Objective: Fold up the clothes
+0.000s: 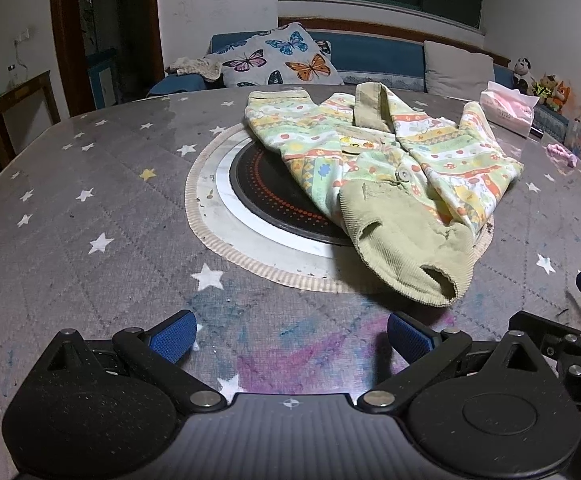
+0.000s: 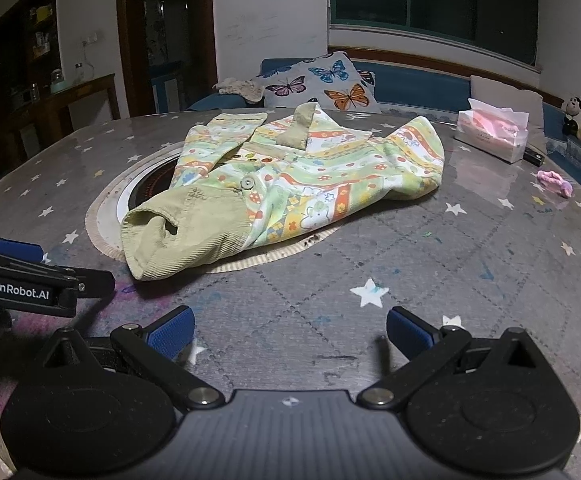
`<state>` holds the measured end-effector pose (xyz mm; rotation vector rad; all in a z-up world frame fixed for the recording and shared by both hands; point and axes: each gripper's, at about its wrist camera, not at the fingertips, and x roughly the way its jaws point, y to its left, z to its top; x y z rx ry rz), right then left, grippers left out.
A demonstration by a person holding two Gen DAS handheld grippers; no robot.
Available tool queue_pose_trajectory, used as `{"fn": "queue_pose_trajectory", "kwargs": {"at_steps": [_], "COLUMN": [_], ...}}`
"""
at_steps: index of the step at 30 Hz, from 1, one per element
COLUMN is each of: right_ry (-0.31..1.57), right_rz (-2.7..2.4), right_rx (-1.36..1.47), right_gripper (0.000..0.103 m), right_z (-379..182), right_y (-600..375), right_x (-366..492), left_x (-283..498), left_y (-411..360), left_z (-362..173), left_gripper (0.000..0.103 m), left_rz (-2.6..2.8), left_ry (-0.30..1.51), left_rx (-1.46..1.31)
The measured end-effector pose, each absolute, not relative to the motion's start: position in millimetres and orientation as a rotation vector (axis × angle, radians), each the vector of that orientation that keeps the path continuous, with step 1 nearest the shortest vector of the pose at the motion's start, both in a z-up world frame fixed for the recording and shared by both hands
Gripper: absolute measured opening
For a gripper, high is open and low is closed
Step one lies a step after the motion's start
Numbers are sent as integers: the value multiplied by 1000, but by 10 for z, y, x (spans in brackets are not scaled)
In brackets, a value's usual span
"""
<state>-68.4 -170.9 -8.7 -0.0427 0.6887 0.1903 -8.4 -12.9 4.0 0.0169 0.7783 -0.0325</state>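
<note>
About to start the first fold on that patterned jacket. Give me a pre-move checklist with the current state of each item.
1. Left gripper open and empty: ok.
2. Right gripper open and empty: ok.
3. Jacket lying flat: not ok, it is rumpled, with the sleeves bunched over the body.
4. Nearest khaki cuff free to grab: ok, nothing lies on it.
5. Tissue pack and pink item apart from the jacket: ok.
6. Round hotplate under the jacket switched off: cannot tell.
</note>
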Motion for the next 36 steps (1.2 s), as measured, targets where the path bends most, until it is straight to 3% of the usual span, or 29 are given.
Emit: {"fn": "queue_pose_trajectory", "kwargs": {"at_steps": [36], "right_ry": [708], "right_rz": [242], "right_rx": [-18], "right_gripper": [103], "right_z": [-36], "right_y": [-1650], "right_x": [-488], "left_x": [74], "left_y": [-171], "left_z": [115], "left_gripper": [103], "left_rz": [-16], "left_ry": [787], "left_rx": [49]}}
